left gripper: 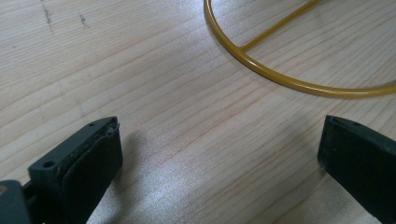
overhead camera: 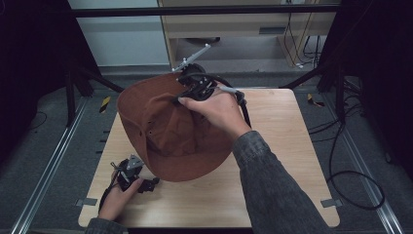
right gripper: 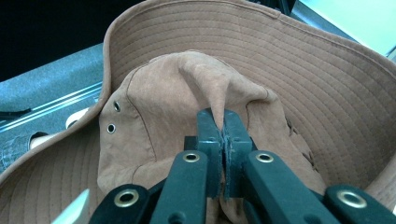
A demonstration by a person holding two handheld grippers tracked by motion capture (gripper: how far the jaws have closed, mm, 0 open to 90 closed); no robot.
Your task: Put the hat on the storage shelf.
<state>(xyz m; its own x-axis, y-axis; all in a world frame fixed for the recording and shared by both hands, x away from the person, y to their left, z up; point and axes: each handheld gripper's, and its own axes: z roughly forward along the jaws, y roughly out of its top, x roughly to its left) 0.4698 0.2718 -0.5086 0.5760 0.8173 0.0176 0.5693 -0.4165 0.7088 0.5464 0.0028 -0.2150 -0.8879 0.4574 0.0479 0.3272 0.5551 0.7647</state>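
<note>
A brown bucket hat [overhead camera: 165, 131] with a wide stitched brim hangs tilted above the wooden table [overhead camera: 287, 146]. My right gripper [overhead camera: 187, 95] is shut on a pinched fold of the hat's crown [right gripper: 205, 88]; in the right gripper view its jaws press together with the cloth between them [right gripper: 223, 126]. My left gripper [overhead camera: 148, 185] rests low on the table near the front left, just under the hat's brim. Its jaws stand wide apart with only bare wood between them [left gripper: 219, 154]. Part of a yellow wire ring [left gripper: 275, 77] with a crossbar lies on the table just beyond the left gripper.
Metal rails [overhead camera: 53, 161] run along both sides of the table, and black cables [overhead camera: 355, 180] loop on the floor at the right. A wooden cabinet [overhead camera: 243, 24] stands behind the table. Dark frame posts [overhead camera: 73, 92] flank the far corners.
</note>
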